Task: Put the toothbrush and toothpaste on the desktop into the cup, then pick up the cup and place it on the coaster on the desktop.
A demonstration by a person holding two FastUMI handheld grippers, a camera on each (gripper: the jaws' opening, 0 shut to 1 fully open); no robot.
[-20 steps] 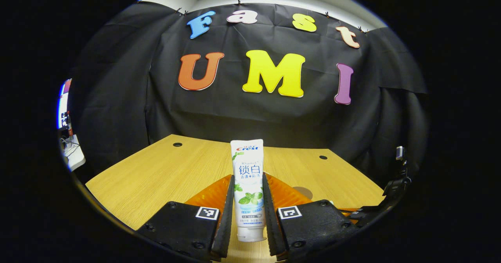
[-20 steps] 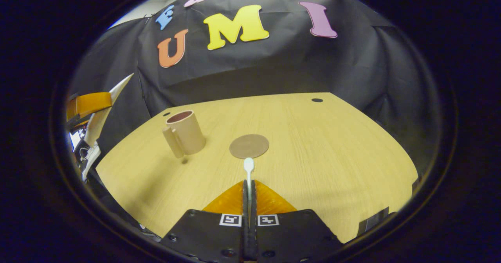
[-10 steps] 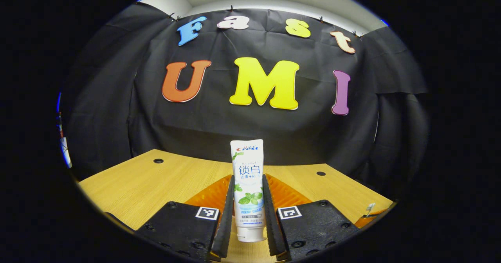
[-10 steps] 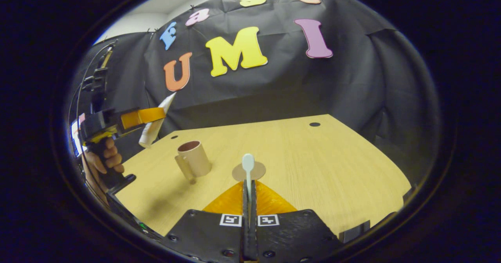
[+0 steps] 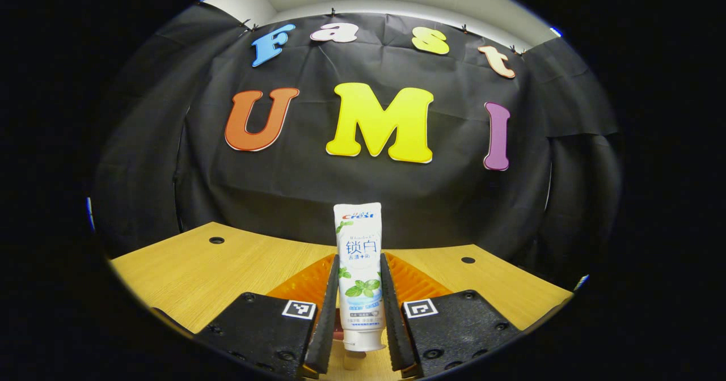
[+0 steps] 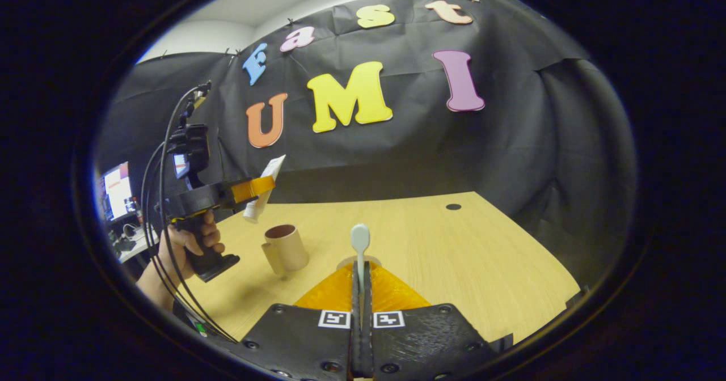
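Note:
My left gripper (image 5: 359, 263) is shut on the white toothpaste tube (image 5: 359, 245), which stands upright between its fingers, cap end down. In the right gripper view the left gripper (image 6: 261, 186) hovers up and to the left of the tan cup (image 6: 286, 248), holding the toothpaste tube (image 6: 275, 168) tilted, its cap above and left of the cup's mouth. My right gripper (image 6: 361, 266) is shut on the white toothbrush (image 6: 359, 237), whose head points forward. The round brown coaster (image 6: 343, 263) peeks out behind my right fingers, to the right of the cup.
The wooden table (image 6: 454, 256) stretches right and back to the black cloth wall, with small cable holes (image 6: 453, 206) near its far edge. A hand (image 6: 187, 244) holds the left gripper's grip, trailing cables. A lit monitor (image 6: 116, 191) stands at the far left, off the table.
Both grippers have risen and tilted up. In the right gripper view the left gripper has carried the toothpaste rightward, closer to the cup. The coaster has slid behind my right fingers.

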